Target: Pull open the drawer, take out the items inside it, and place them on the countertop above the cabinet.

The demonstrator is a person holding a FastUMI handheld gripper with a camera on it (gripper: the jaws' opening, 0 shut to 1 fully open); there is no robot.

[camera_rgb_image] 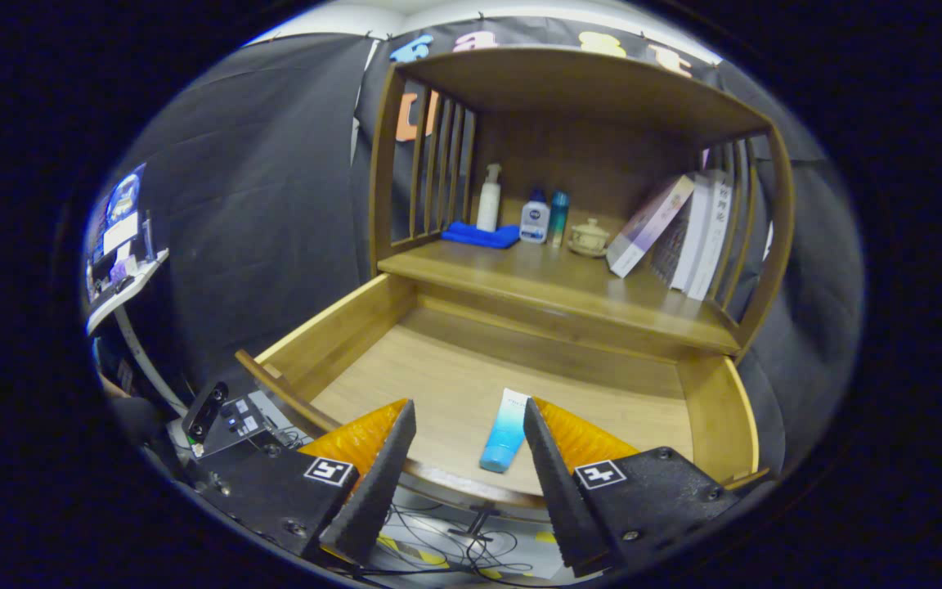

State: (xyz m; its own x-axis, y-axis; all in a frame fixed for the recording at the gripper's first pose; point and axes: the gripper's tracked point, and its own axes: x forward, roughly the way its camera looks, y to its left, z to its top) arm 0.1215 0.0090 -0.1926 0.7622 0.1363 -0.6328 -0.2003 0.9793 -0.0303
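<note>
The wooden drawer [340, 327] stands pulled out below the cabinet's countertop [553, 286]. A blue and white tube [506, 431] lies flat on the drawer floor near the front wall. My gripper [469, 417] hovers above the drawer's front edge, open, with the tube between the fingers and closer to the right fingertip [538, 425]. Neither finger touches the tube.
On the countertop stand a white pump bottle [488, 198], a folded blue cloth [481, 236], two small bottles [545, 218], a small lidded pot [589, 238] and leaning books [684, 229]. A shelf roof spans above. Cables and a black device [222, 413] lie on the floor below.
</note>
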